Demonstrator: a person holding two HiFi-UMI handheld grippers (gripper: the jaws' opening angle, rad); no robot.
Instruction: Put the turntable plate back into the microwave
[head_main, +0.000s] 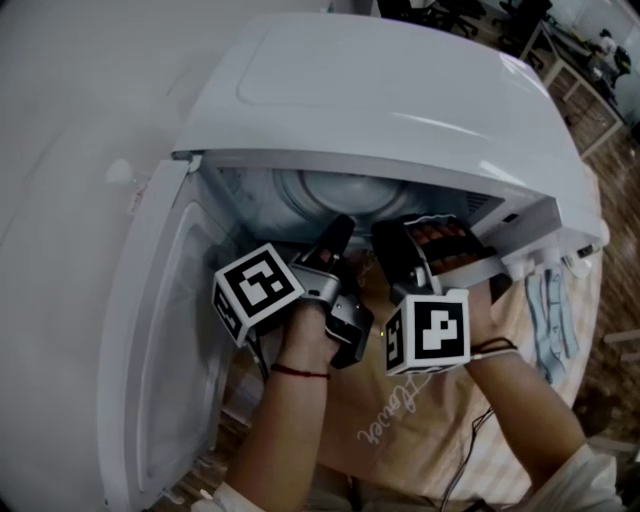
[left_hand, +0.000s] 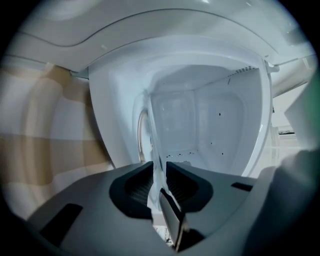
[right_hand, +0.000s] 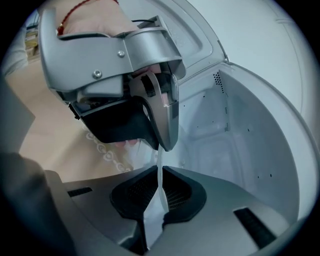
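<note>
The white microwave (head_main: 400, 90) stands with its door (head_main: 165, 340) swung open to the left. The clear glass turntable plate (head_main: 345, 192) is held on edge in the mouth of the cavity (left_hand: 210, 125). My left gripper (head_main: 338, 232) is shut on its rim, which shows as a thin glass edge (left_hand: 150, 130) rising between the jaws of that gripper (left_hand: 157, 172). My right gripper (head_main: 395, 240) is shut on the same plate (right_hand: 161, 200), right below the left gripper (right_hand: 162, 135). In the right gripper view, its jaws (right_hand: 160, 182) pinch the glass tightly.
The microwave sits on a beige patterned tablecloth (head_main: 400, 420). A pale blue cloth (head_main: 552, 320) lies to the right of it. The open door blocks the left side. The cavity walls (right_hand: 240, 130) are white and bare.
</note>
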